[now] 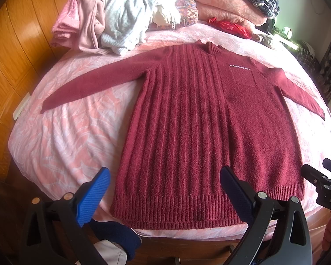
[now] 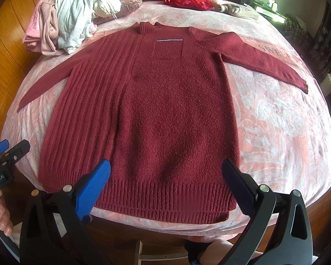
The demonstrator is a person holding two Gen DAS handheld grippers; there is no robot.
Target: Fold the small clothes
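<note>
1. Sweater [image 1: 198, 119]: the left tool [image 1: 165, 190] is hovering over its ribbed hem at the near edge of the bed, fingers spread wide and gripping nothing.
2. The right tool [image 2: 165, 181] is hanging over the same hem further right, its fingers likewise wide apart and empty.
3. In the right wrist view the left tool is showing at the left edge, with a hand [image 2: 2, 216] wrapping its handle.
4. The sweater is lying flat and face up on the bed [image 1: 61, 137], collar pointing away, both sleeves stretching out to the sides.
5. Its left half is showing vertical ribs; the right half is carrying a chest pocket [image 2: 167, 48].
6. The right sleeve is lying across white lettering on the pink bedcover.
7. Beyond the collar, a pile of clothes [image 1: 121, 15] is sitting at the far left, with a red pouch [image 2: 188, 2] and folded pink blankets [image 1: 227, 4] further right.
8. A wooden wall [image 1: 17, 44] is standing to the left of the bed.
</note>
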